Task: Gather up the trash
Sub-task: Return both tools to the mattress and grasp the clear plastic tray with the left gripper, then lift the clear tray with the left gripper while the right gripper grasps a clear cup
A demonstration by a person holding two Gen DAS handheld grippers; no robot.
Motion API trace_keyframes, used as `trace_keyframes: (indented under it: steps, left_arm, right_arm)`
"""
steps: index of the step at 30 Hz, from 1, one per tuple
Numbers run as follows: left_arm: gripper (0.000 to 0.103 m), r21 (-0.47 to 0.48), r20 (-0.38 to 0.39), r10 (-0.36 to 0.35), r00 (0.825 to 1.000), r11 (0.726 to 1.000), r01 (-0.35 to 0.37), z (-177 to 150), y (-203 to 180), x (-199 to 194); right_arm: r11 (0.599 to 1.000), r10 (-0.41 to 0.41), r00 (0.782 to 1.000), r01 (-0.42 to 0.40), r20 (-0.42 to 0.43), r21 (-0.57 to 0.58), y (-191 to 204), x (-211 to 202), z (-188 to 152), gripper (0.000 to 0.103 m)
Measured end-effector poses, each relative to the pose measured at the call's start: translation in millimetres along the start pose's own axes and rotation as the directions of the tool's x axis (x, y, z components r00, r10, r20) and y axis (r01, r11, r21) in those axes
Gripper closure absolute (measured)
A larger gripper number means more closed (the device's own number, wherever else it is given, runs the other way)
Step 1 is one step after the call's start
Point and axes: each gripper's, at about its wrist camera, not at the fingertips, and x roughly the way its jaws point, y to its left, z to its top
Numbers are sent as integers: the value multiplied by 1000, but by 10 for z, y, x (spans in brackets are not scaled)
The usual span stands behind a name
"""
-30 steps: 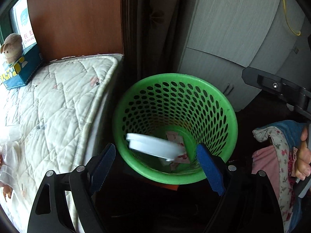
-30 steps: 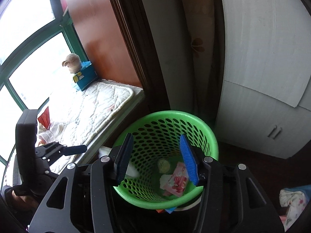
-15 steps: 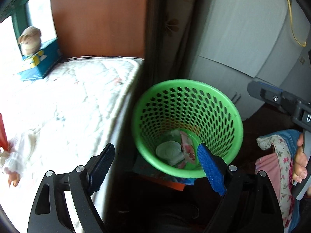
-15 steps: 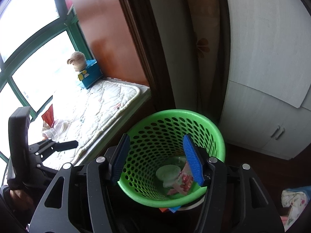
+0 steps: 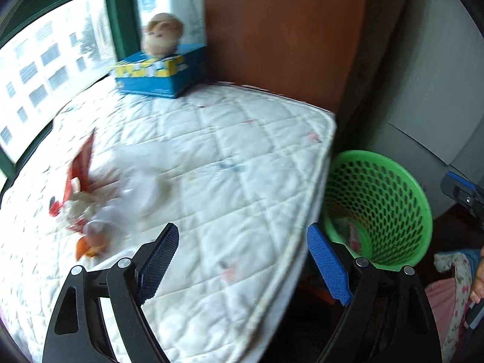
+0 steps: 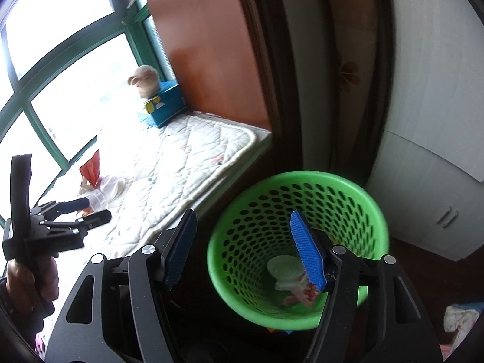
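Left hand-held gripper (image 5: pixel 242 260) swung toward trash (image 5: pixel 99 205) ahead-left.

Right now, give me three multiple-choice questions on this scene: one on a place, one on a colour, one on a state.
1. Where does the blue cardboard box stand?
A. on the white quilted mattress by the window
B. in the basket
C. on the floor

2. What colour is the perforated plastic waste basket?
A. red
B. green
C. grey

3. How is the left gripper?
A. shut on a wrapper
B. shut, empty
C. open, empty

Answers: 1 A, it sits at the mattress's far end under the plush toy. 2 B, rim and wall are bright green. 3 C, its blue pads stand wide apart with nothing between them.
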Motion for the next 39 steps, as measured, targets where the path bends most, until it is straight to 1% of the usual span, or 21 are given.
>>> trace_keyframes:
  steps: [2, 5, 7, 11, 16, 20, 25, 29, 31, 33, 35, 36, 38, 39]
  left_arm:
    - [15, -28, -2, 29, 1000, 999, -29, -35, 174, -19]
    - [11, -49, -6, 62, 998, 997, -63, -115, 375, -40]
    - [11, -56, -16, 87, 996, 995, -88, -172, 519, -32]
    - [10, -89, -45, 107, 993, 990, -111, -284, 744, 33]
    - [10, -160, -93, 90, 992, 982, -104, -416, 1002, 176]
    - [10, -209, -120, 77, 990, 973, -101, -467, 1122, 272]
    - [10, -240, -143, 73, 987, 965, -106, -500, 1200, 348]
    - [10, -257, -139, 60, 988, 962, -95, -524, 1237, 351]
    - [10, -254, -136, 66, 988, 962, -99, -533, 1243, 349]
    - [13, -257, -130, 58, 990, 962, -91, -545, 1263, 344]
    - [32, -264, -138, 53, 989, 960, -89, -552, 1285, 361]
    - [34, -270, -141, 44, 989, 959, -81, -560, 1297, 369]
    - [43, -271, -138, 42, 990, 959, -79, -572, 1302, 365]
    - [46, -270, -136, 39, 990, 960, -75, -573, 1301, 360]
  right_arm:
    - [1000, 12, 1000, -12, -7, -12, 73, 44, 1, 38]
    - [999, 31, 999, -32, -17, -23, 175, 106, 2, 38]
    - [999, 41, 999, -42, -20, -31, 232, 142, 3, 38]
    - [998, 55, 998, -57, -32, -40, 333, 214, -1, 37]
    - [996, 68, 996, -71, -52, -56, 464, 301, -15, 37]
    - [994, 77, 995, -81, -63, -75, 582, 361, -13, 37]
    - [992, 89, 993, -96, -74, -88, 694, 417, -17, 37]
    - [990, 93, 993, -100, -79, -96, 743, 446, -28, 37]
    - [990, 93, 992, -101, -82, -95, 747, 458, -32, 37]
    - [991, 94, 992, -102, -83, -91, 742, 468, -36, 37]
    - [991, 93, 992, -101, -86, -89, 743, 481, -44, 37]
    - [991, 94, 992, -102, -87, -88, 741, 484, -46, 37]
    - [991, 96, 991, -104, -89, -89, 747, 490, -54, 37]
    - [990, 98, 991, -106, -90, -90, 754, 493, -57, 37]
